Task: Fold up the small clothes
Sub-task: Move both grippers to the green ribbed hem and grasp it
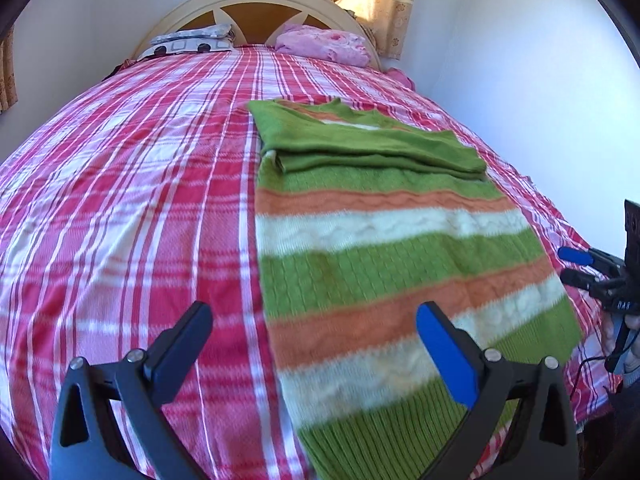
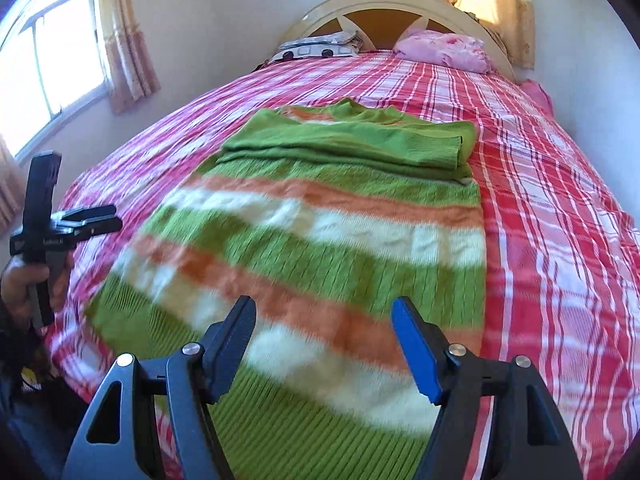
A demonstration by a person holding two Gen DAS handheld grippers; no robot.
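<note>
A striped green, orange and white sweater (image 1: 392,248) lies flat on the plaid bed (image 1: 132,208), sleeves folded across its chest. Left claw (image 1: 312,344) and right claw (image 2: 324,344) hang apart, empty, above its hem, likely for the next fold.

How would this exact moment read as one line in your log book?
striped sweater: flat on bed, sleeves folded across | left gripper: open, empty | right gripper: open, empty, above hem
</note>
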